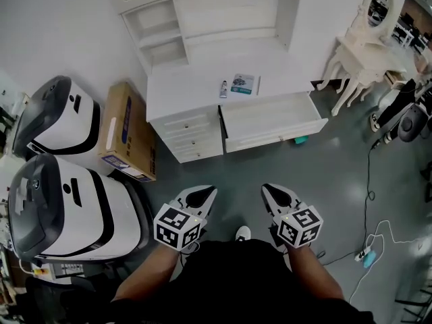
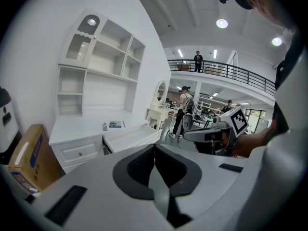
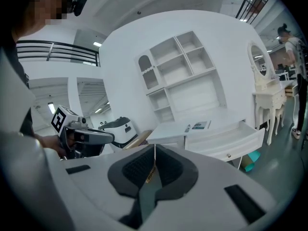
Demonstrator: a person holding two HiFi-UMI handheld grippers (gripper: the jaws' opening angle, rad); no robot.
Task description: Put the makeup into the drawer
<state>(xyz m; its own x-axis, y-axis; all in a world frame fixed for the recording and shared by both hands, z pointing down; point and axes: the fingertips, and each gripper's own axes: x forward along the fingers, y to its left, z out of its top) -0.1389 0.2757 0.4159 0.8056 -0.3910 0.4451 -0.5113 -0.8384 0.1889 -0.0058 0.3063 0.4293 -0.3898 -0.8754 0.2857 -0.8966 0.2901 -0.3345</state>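
Observation:
A small grey makeup tube (image 1: 223,88) lies on the white desk's top (image 1: 182,93), beside a teal-printed makeup box (image 1: 244,84). The desk's right drawer (image 1: 270,117) stands pulled out, and nothing shows inside it. Both grippers hang over the grey floor, well short of the desk. My left gripper (image 1: 204,194) and right gripper (image 1: 270,191) are shut with nothing in them. In the left gripper view the jaws meet (image 2: 154,146), with the tube (image 2: 105,126) and drawer (image 2: 132,136) far ahead. The right gripper view shows its shut tips (image 3: 154,147), the tube (image 3: 187,128) and the drawer (image 3: 226,137).
A cardboard box (image 1: 126,130) leans against the desk's left side, next to two white-and-black machines (image 1: 57,117) (image 1: 67,208). A white vanity with an oval mirror (image 1: 364,52) stands at the right. Cables and a power strip (image 1: 368,255) lie on the floor. A teal object (image 1: 300,140) sits under the drawer.

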